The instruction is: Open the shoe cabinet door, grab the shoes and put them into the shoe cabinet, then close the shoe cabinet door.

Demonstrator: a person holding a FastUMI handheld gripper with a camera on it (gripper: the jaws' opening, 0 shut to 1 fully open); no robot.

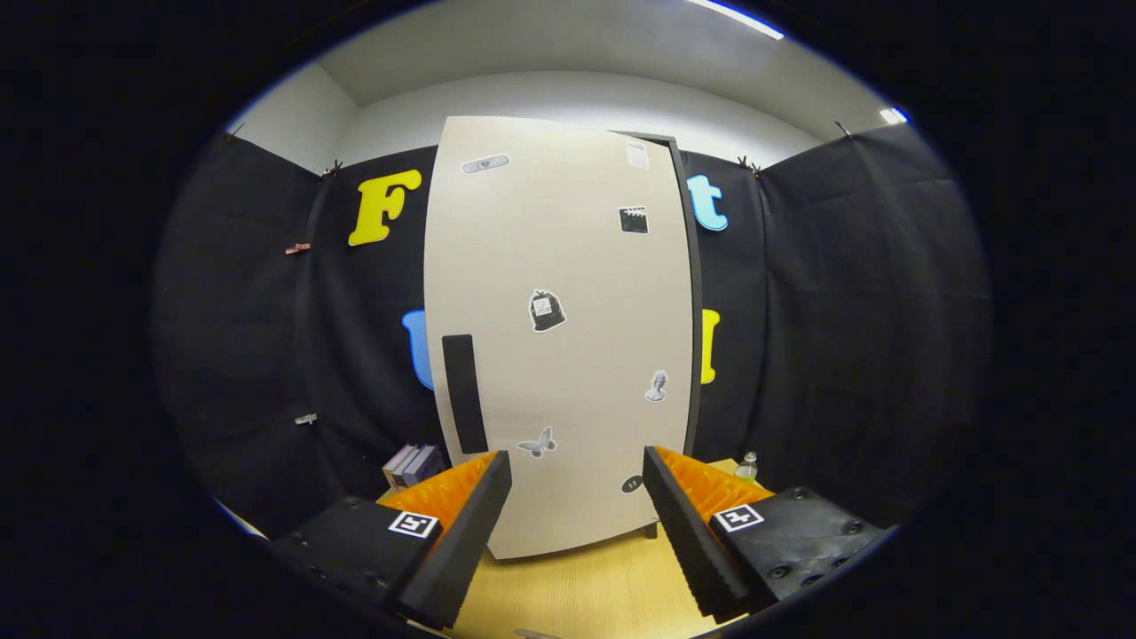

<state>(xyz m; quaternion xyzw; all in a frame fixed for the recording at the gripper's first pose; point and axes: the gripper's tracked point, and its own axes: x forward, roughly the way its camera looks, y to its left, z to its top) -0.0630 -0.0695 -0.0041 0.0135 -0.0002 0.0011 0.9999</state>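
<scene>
Gripper view faces the tall beige flat-panel shoe cabinet door (559, 337), which lies closed, stickers across it, its black upright slab handle (464, 393) beyond the left finger. The gripper (577, 524) hovers above the pale wooden tabletop (586, 590), fingers spread wide, clamping nothing. Closed fits either before opening or after the final shutting; no shoes spotted.

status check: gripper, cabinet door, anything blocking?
Gripper open, empty, facing the cabinet door. Door looks shut; dark handle ahead of the left finger, untouched. Nothing between fingers and door.
</scene>
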